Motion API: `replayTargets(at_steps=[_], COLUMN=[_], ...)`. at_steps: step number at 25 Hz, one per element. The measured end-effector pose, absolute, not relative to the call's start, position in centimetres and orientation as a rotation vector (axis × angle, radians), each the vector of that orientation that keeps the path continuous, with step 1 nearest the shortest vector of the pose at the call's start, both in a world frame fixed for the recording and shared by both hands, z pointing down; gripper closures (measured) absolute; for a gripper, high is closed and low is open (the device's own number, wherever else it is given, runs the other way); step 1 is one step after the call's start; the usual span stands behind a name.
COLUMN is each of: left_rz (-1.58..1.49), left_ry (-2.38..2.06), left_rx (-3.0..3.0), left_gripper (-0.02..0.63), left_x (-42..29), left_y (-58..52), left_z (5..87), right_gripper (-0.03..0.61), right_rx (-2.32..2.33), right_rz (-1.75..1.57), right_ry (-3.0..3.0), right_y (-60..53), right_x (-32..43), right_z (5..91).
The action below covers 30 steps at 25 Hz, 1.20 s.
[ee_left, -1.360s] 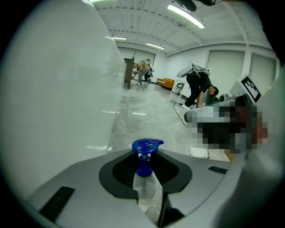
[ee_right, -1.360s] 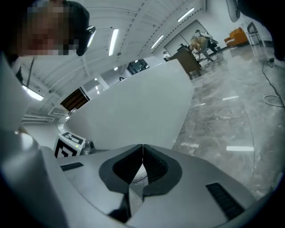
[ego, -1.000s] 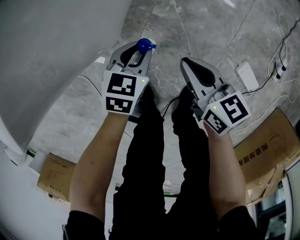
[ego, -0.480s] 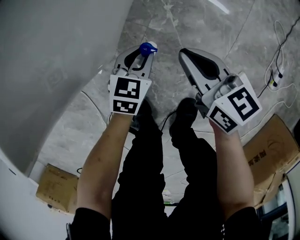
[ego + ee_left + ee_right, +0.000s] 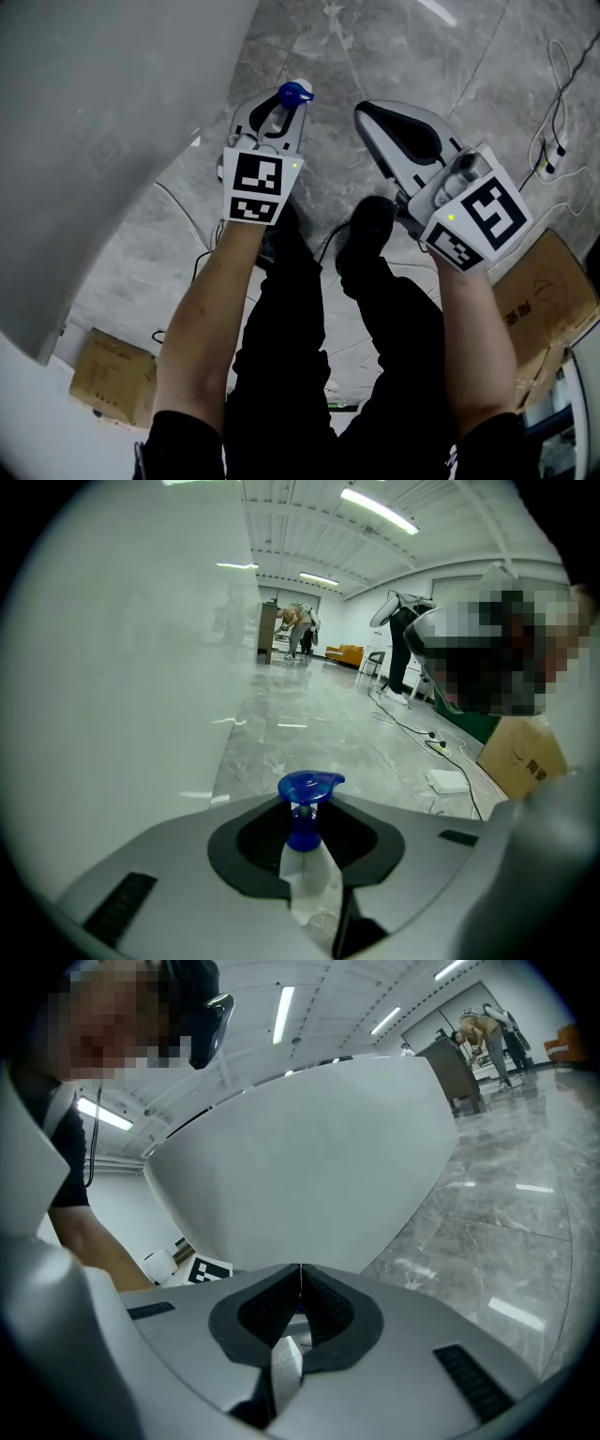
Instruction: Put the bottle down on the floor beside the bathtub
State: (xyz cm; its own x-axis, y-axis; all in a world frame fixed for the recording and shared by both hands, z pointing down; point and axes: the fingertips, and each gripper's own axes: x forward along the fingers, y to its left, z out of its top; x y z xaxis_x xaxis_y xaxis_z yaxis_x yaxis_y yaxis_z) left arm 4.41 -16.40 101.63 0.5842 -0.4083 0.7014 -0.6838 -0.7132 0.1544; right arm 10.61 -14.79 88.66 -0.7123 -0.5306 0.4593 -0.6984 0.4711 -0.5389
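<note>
Blue marks the cap of the clear plastic bottle, which stands upright between the jaws of the left hand-held gripper. The jaws are set narrow and clamp the bottle at its neck, just below the cap. In the head view the bottle projects from the front of the left hand-held gripper, over the grey marble floor and just beside the curved wall of the white bathtub. No view shows whether the bottle's base touches the floor.

The right hand-held gripper has its jaws closed together with nothing between them. In the head view it is held apart from the left one, to the right of the bottle.

Compared with one second ago, the grip on the bottle is unchanged. In the head view, both marker cubes sit lower, and the right one has shifted further right. The brown cardboard box at lower left has also moved down the picture.
</note>
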Motion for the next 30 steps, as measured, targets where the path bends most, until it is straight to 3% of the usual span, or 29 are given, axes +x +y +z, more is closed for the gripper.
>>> replayTargets(at_steps=[8, 10, 15, 30], left_rz=[0.994, 1.024, 1.038, 0.988], left_ry=[-0.826, -0.798, -0.773, -0.815], left_rx=[2.345, 2.329, 2.317, 2.255], left_gripper=[0.505, 0.449, 0.420, 0.408], left_x=[2.6, 2.0, 1.2, -1.2], left_y=[-13.9, -12.7, -11.0, -6.6], left_z=[102.0, 101.9, 101.8, 102.1], right_gripper=[0.551, 0.549, 0.549, 0.550], right_rx=[1.114, 1.106, 1.075, 1.073], right_rz=[1.189, 1.216, 1.225, 1.326], right_ry=[-2.548, -2.569, -2.584, -2.537], right_y=[-14.2, -13.5, -12.1, -7.7], right_x=[10.7, 9.9, 7.8, 5.9], right_z=[87.9, 87.4, 86.9, 88.0])
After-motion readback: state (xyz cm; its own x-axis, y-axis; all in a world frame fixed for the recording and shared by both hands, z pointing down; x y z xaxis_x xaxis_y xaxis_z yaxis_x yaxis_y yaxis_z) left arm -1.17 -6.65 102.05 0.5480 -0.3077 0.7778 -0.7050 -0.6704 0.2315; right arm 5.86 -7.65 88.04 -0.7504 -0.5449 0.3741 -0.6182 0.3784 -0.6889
